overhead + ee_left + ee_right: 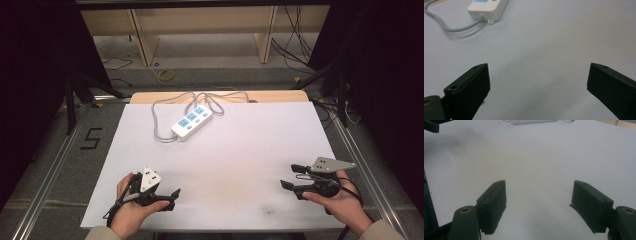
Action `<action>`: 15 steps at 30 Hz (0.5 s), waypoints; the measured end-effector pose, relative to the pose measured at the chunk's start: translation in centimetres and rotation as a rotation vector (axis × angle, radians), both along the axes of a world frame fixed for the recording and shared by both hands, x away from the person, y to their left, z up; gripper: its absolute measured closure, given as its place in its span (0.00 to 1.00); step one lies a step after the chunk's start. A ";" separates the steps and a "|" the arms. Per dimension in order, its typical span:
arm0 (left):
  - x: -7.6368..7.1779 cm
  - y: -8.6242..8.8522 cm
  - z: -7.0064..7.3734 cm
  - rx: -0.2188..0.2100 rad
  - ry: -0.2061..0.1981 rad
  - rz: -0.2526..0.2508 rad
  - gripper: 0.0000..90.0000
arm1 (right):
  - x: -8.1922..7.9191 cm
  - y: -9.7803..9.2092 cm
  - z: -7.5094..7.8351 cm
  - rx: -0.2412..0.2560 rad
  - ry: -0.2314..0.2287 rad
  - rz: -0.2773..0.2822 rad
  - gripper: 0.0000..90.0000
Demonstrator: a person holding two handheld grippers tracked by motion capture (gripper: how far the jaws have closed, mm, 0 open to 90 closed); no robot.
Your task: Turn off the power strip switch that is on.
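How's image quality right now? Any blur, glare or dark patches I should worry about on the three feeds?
High view: even light on the white table, dark surroundings, power strip sharp enough. Left gripper view: jaws of the left gripper soft-edged, strip slightly blurred at the top edge, faint shadows on the table. Right gripper view: right gripper jaws soft, a dim patch upper left, no glare.

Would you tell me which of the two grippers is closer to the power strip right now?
The left gripper: the power strip lies left of the table's middle, so it is nearer than the right gripper.
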State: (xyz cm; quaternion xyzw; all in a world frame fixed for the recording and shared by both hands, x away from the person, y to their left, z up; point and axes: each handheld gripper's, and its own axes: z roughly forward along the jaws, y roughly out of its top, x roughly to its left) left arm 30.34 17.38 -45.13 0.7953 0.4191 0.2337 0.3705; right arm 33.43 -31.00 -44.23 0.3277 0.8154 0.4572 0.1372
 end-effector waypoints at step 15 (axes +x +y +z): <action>0.9 -0.3 1.0 -0.020 -0.004 0.090 0.39 | 0.0 0.2 0.0 -0.004 -0.001 -0.004 0.32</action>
